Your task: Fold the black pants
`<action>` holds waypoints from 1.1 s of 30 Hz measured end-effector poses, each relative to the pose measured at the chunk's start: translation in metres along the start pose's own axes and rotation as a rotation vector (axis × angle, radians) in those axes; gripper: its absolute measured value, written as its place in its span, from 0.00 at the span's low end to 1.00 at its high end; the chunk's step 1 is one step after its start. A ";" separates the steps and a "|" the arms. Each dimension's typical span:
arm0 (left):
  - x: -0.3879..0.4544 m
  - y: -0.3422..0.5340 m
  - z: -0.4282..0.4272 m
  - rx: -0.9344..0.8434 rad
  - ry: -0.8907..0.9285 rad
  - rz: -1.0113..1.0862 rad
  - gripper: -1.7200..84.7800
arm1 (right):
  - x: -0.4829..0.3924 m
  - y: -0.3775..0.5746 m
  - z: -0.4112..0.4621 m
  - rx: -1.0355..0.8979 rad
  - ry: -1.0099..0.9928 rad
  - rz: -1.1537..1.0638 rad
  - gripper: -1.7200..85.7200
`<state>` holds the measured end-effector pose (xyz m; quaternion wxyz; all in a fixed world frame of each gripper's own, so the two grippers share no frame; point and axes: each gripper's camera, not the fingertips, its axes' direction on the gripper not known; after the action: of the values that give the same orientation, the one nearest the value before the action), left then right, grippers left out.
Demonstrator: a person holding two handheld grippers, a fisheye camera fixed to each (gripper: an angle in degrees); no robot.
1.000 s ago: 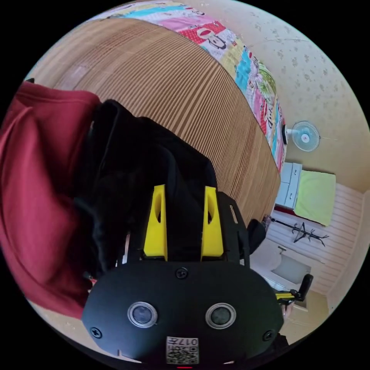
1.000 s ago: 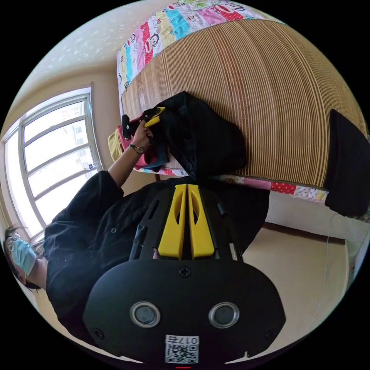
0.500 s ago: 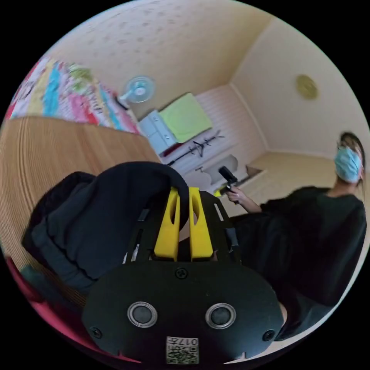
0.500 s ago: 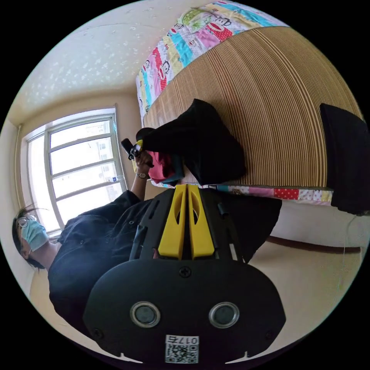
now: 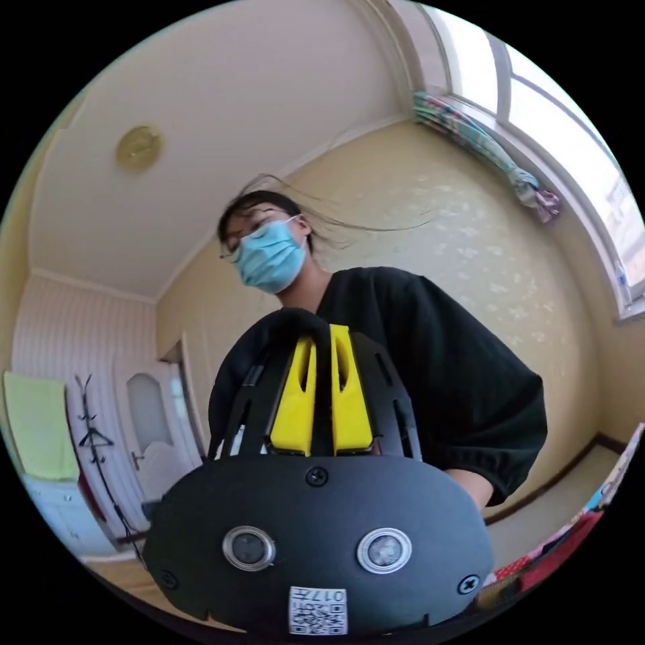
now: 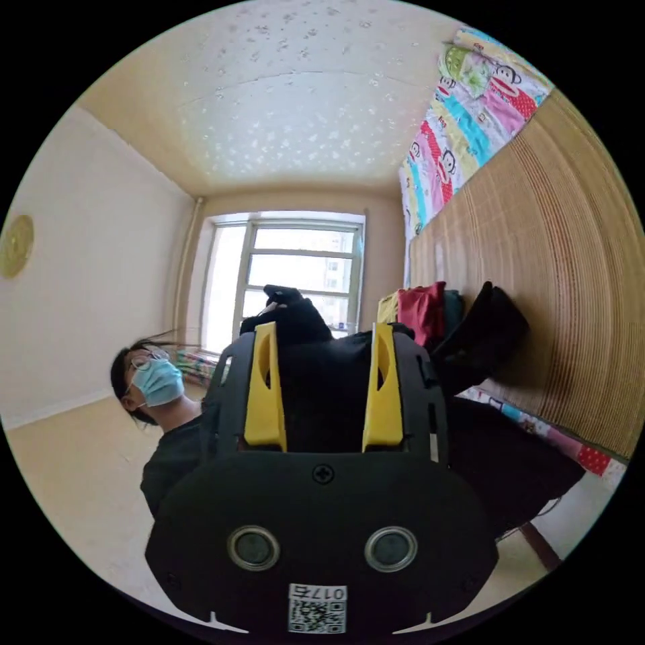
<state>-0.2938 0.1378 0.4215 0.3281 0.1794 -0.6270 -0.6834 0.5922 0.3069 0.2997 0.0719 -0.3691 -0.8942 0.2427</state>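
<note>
In the left gripper view, a fold of the black pants (image 5: 290,321) loops over the tips of my left gripper (image 5: 321,330), whose yellow jaws are shut on the cloth. The person in a black top stands right behind. In the right gripper view, the black pants (image 6: 487,329) hang partly on the bed's edge. They stretch left toward a raised dark bundle in front of the window. My right gripper (image 6: 324,329) is open, jaws wide apart. Dark cloth shows behind the gap. I cannot tell whether it lies between the jaws.
A bamboo mat (image 6: 571,269) covers the bed, with a cartoon quilt (image 6: 470,121) beyond it. Red and yellow clothes (image 6: 420,309) are piled at the mat's end by the window (image 6: 295,269). A coat stand (image 5: 91,437) and a door (image 5: 144,416) are behind the person.
My left gripper shut on the pants and lifted them off the mat, its view swinging up to the person. My right gripper went from shut to open and turned toward the window.
</note>
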 end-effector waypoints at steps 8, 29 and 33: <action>0.008 -0.009 0.122 -0.084 0.340 0.110 0.05 | 0.121 0.041 0.028 -0.317 -0.022 0.300 0.28; 0.185 -0.051 0.160 -0.632 -0.482 0.050 0.05 | 0.041 0.051 0.104 -0.391 0.138 -0.307 0.05; 0.216 -0.051 0.178 -0.794 -0.858 -0.105 0.05 | -0.063 0.119 0.083 -0.102 0.351 -0.679 0.04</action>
<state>-0.5777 0.1239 0.4344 0.0526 -0.2191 -0.3899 -0.8929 0.6866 0.3045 0.1727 0.2817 -0.0911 -0.9506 0.0936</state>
